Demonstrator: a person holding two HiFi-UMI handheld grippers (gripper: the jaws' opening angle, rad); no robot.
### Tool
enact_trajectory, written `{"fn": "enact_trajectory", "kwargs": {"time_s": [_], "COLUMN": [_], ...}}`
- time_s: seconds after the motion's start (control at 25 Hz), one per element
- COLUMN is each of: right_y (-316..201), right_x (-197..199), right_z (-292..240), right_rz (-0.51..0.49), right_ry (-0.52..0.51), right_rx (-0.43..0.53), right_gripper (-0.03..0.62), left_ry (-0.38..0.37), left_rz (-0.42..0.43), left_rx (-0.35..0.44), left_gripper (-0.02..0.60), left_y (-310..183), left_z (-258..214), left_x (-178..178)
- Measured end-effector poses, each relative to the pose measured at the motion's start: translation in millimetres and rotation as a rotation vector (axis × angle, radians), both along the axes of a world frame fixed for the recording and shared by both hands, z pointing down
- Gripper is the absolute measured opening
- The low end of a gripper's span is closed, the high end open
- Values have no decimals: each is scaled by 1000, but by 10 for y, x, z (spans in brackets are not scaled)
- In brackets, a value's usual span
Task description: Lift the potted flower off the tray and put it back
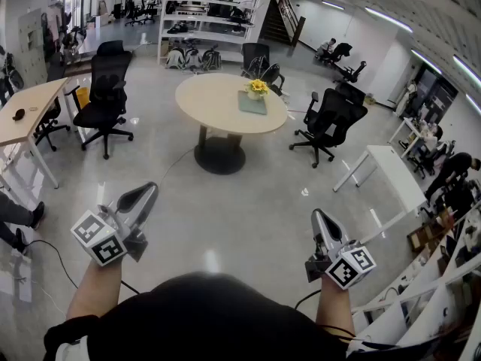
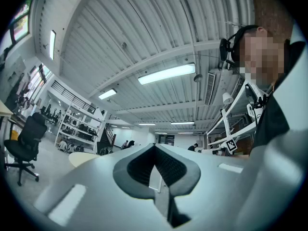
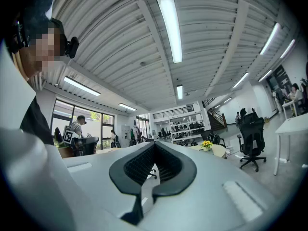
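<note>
**Nothing lifted yet: the pot is still across the room**

You have not begun the task. The potted flower (image 1: 258, 89) stands on its tray (image 1: 249, 107), and the tray lies on the round counter (image 1: 201, 96) well ahead of you. A wide stretch of bare floor (image 1: 248, 194) lies between you and it. You hold both tools low in front of your body, far short of the counter.

Your left tool (image 1: 149, 189) is closed with nothing in it. Its own view shows the two dark pads meeting at the tip, with only the ceiling and the room beyond them. Your right tool (image 1: 316, 215) is also closed and empty. Its view looks across the room, and the flower shows small in the distance past the joined jaws.

The pale pot stands upright and holds a bunch of yellow blooms with green leaves. The tray is flat and grey-green and carries the pot alone, towards its far end in the head view. I can make out nothing else on the counter.

All of the work is left, as I judge it. You must walk up between the black office chairs (image 1: 331, 119), open a tool, take the pot by its body, raise it clear of the tray and set it back down.
</note>
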State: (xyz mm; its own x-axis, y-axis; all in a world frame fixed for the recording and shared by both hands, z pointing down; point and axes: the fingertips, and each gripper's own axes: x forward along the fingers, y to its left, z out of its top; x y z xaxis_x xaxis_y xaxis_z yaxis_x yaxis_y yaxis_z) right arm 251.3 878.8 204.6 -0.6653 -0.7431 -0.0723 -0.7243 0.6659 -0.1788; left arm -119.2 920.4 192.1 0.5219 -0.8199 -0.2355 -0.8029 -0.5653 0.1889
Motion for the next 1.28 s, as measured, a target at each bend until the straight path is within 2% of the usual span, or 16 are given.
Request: {"fn": "enact_trajectory", "kwargs": {"time_s": [0.36, 0.68, 0.84, 1.28], "right_y": [-31, 18, 82, 152], "right_x": [117, 325, 513, 1264], "right_z": [-6, -16, 5, 224], "right_rz": [-8, -24, -32, -45], "right_ry": [8, -3, 29, 19], "right_rx": [4, 14, 18, -19], "right_gripper": [11, 14, 14, 14], "left_ry": [-19, -31, -41, -67], "left_rz": [13, 28, 40, 65], "left_rx": [-5, -11, -21, -58], "left_gripper": [-8, -8, -8, -7], "left_y": [-49, -74, -55, 21], "left_z": [-34, -46, -66, 91], "left_x": [180, 498, 772, 1656]}}
